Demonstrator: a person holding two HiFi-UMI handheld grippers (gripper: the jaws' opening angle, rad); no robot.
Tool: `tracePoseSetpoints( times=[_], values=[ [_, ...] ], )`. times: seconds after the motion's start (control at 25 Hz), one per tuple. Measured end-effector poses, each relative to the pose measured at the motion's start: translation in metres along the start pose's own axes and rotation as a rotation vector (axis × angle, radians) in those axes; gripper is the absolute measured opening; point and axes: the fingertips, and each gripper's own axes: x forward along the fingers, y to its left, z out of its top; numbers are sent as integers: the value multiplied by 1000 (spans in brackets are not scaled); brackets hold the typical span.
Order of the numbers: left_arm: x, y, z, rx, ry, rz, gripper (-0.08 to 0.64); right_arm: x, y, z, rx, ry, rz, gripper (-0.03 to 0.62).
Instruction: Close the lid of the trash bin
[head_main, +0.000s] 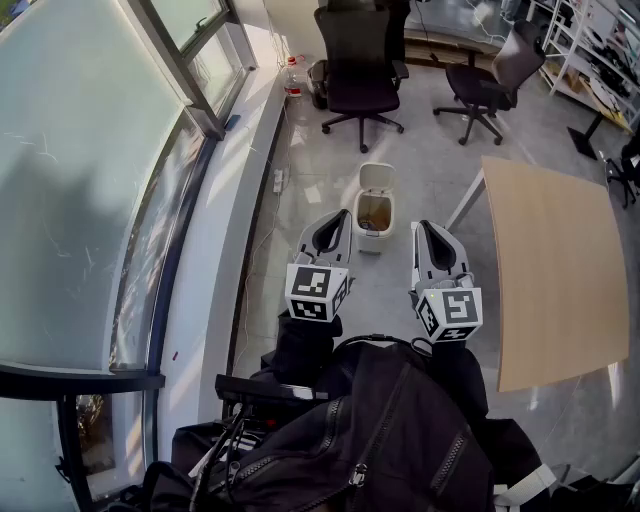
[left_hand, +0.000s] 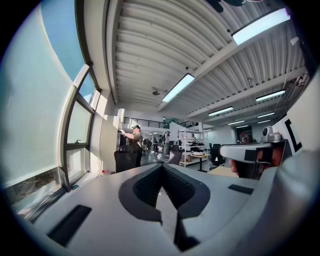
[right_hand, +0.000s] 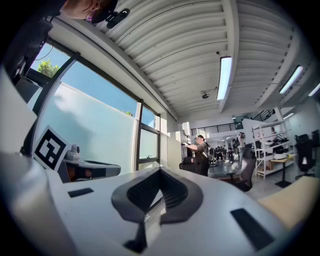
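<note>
While the left gripper (head_main: 333, 222) and the right gripper (head_main: 431, 232) are held side by side above the grey floor (head_main: 330, 160), neither touches anything.

Left gripper: jaws pressed together at the tips, nothing between them.
Right gripper: the same, tips meeting and nothing pinched.
Each carries its marker cube at the near end. Both point forward and tilt up, so their own views take in the ribbed ceiling (left_hand: 200, 45) and the far end of the room.

Trash bin (head_main: 373, 241): white, standing on the floor ahead of the 2 grippers, between their lines and somewhat nearer the left gripper's tip. It is well apart from both. Its lid (head_main: 377, 178) stands raised on the bin's far side, and the mouth is open, brownish inside.

Right of the right gripper: 1 light wooden table (head_main: 550, 280).
Beyond the bin: 2 black office chairs, 1 straight ahead (head_main: 358, 70) and 1 further right (head_main: 487, 85).
Left of the left gripper: window wall (head_main: 90, 200) with a pale ledge running along its foot.
Behind both grippers, on the holder's side: black fabric with zips (head_main: 400, 440).
Far ahead in the left gripper view: 1 person (left_hand: 134, 137) standing near the window, too small for detail.
</note>
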Motion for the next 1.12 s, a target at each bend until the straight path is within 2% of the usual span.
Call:
tracePoseSetpoints(
  times=[0.52, 1.12],
  values=[
    [-13, 11, -8, -10, 17, -14, 2, 0, 13, -8, 27, 31, -23, 5],
    [-30, 40, -52, -51, 105, -68, 2, 6, 48, -56, 111, 131, -60, 5]
  ],
)
